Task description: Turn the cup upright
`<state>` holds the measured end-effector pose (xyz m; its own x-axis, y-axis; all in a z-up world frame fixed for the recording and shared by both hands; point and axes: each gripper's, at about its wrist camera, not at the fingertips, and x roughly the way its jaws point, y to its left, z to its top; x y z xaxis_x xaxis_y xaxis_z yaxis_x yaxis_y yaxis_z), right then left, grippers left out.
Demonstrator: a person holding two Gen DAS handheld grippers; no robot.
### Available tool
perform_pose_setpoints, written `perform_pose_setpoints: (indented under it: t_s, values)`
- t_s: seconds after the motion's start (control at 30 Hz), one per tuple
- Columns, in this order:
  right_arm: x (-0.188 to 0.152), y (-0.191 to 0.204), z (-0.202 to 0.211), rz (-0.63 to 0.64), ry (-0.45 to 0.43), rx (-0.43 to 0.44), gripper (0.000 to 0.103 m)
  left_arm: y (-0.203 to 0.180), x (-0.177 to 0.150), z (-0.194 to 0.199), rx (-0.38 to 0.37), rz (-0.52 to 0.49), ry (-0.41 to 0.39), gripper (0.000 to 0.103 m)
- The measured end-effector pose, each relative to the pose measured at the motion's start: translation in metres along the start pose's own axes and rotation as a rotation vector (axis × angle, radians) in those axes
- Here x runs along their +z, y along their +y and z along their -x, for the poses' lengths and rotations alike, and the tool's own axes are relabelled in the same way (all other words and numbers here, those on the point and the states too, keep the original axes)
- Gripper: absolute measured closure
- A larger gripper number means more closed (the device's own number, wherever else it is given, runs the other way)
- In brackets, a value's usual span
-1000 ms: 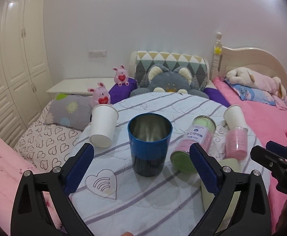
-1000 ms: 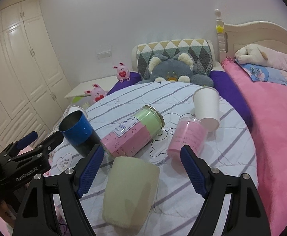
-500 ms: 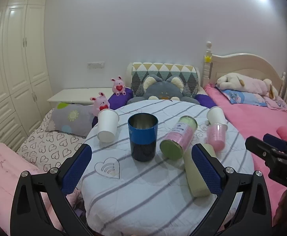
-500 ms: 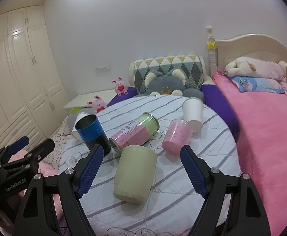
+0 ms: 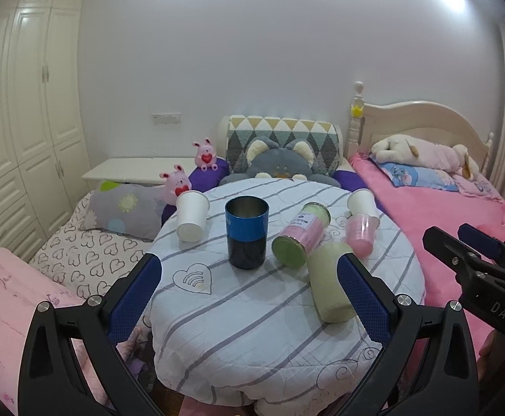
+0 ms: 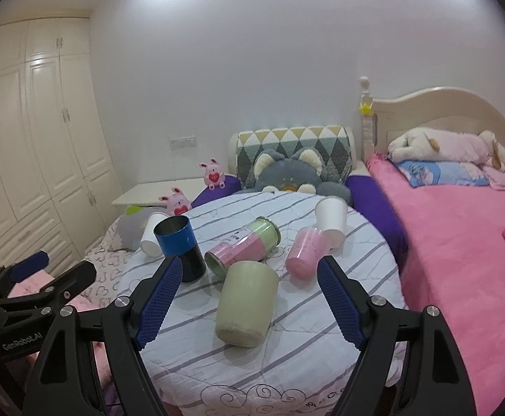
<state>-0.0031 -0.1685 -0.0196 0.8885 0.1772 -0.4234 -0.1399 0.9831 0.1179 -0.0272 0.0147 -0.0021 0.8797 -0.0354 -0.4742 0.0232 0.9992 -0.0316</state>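
A blue and black metal cup (image 5: 246,231) stands upright, mouth up, on the round table (image 5: 238,308); it also shows in the right wrist view (image 6: 180,248). A pale green cup (image 6: 245,303) lies on its side near the table's front, also in the left wrist view (image 5: 328,286). A pink and green tin (image 6: 244,248) and a pink cup (image 6: 306,256) lie on their sides. Two white paper cups (image 5: 191,215) (image 6: 332,222) sit tilted. My left gripper (image 5: 249,294) is open and empty, back from the table. My right gripper (image 6: 249,294) is open and empty, near the pale green cup.
The table has a striped white cloth (image 6: 287,353). A pink bed (image 6: 467,242) lies to the right, a heart-print mattress (image 5: 89,249) to the left. Plush toys and a grey cushion (image 5: 276,161) sit behind the table. White wardrobes (image 5: 27,121) line the left wall.
Both grippers have pulled back and up from the table, so the cups look smaller. The blue cup stays upright. Both stay open.
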Motion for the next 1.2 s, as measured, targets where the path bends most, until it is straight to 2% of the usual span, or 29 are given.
perform_pose_setpoints:
  t_s: [0.3, 0.57, 1.2]
  values:
    - [-0.003, 0.008, 0.019, 0.047, -0.089, -0.042, 0.021, 0.001, 0.001, 0.008, -0.007, 0.009, -0.016, 0.000]
    - [-0.002, 0.006, 0.023, 0.059, -0.158, -0.043, 0.021, -0.004, 0.004, 0.009, 0.002, -0.006, -0.057, 0.000]
    - [-0.007, 0.006, 0.010, 0.073, -0.200, -0.073, 0.021, -0.005, 0.009, -0.003, 0.028, -0.024, -0.133, 0.000]
